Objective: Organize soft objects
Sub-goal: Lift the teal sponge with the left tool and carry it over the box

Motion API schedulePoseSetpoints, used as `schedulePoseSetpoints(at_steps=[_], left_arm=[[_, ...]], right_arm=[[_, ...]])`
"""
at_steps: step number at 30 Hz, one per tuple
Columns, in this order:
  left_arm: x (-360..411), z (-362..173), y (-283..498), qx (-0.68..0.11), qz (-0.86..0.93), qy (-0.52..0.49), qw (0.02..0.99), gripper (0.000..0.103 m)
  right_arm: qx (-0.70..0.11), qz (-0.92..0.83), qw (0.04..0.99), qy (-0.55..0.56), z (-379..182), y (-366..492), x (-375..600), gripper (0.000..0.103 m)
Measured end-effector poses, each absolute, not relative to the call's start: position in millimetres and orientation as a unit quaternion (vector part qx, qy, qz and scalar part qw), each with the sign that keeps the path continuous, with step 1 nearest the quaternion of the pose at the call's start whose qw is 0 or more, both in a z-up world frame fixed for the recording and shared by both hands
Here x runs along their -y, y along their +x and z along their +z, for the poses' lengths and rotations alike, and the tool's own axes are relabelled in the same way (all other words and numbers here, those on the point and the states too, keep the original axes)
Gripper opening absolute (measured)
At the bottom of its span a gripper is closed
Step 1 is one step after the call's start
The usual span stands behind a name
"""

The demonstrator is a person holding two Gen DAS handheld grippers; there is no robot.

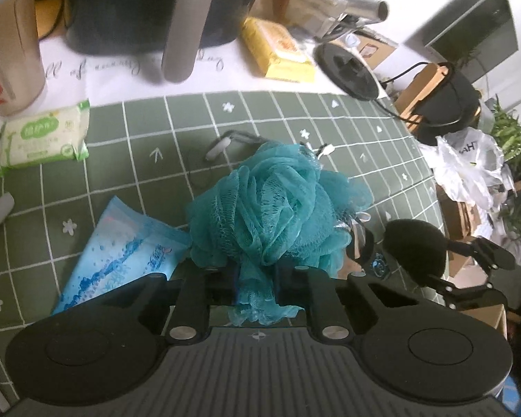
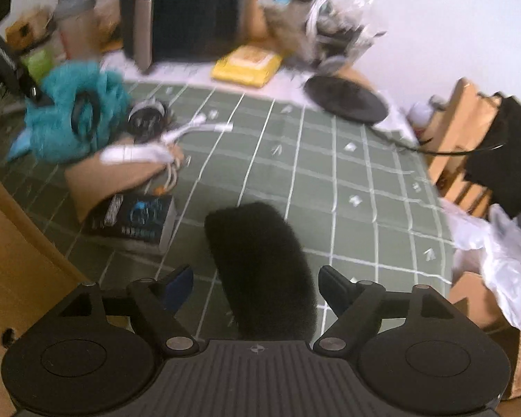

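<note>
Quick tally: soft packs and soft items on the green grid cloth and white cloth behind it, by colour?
Teal: 1, bath pouf
Black: 1, fuzzy sponge
Green-white: 1, wipes pack
Blue: 1, pouch
Yellow: 1, pack
Total: 5

mesh puff [image 1: 271, 205] lies on the mat [image 1: 330, 121], sponge [image 1: 415, 250] right of it.

I see a teal mesh loofah [image 1: 274, 205] bunched up with its lower folds pinched in my left fingers [image 1: 233, 285], and a black fuzzy pad [image 2: 260, 267] lying lengthwise on the green gridded desk [image 2: 347, 173].
</note>
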State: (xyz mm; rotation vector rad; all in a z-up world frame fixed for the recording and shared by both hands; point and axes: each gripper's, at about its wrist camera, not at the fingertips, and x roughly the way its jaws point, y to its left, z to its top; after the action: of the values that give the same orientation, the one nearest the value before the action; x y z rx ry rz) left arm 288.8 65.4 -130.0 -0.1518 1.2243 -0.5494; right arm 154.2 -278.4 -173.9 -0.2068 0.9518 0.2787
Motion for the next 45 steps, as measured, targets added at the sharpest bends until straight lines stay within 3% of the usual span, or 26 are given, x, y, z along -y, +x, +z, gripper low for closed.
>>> schedulePoseSetpoints(at_steps=[2,5,26,36,45], left_arm=[[-64,-123,283,-0.553,-0.257,-0.062,0.790,0.016],[-63,-108,273,-0.529,-0.258,-0.056,0.806,0.016],[-68,-10,183,-0.411,-0.215,-0.067,0.883,0.016],[-60,29,121,-0.389,-0.193,-0.051,0.899,0.016],[-57,24,77,-0.413,-0.174,-0.041,0.893,0.016]], right_arm=[[-0.470,0.128,0.867,-0.108,-179,158,280,0.053],[-0.477,0.134,0.864,-0.093,-174,161,286,0.047],[-0.383,0.173,0.904,-0.076,-48,111,291,0.044],[-0.362,0.227,0.904,-0.004,-4,81,287,0.044],[-0.379,0.282,0.879,0.063,3,59,273,0.045]])
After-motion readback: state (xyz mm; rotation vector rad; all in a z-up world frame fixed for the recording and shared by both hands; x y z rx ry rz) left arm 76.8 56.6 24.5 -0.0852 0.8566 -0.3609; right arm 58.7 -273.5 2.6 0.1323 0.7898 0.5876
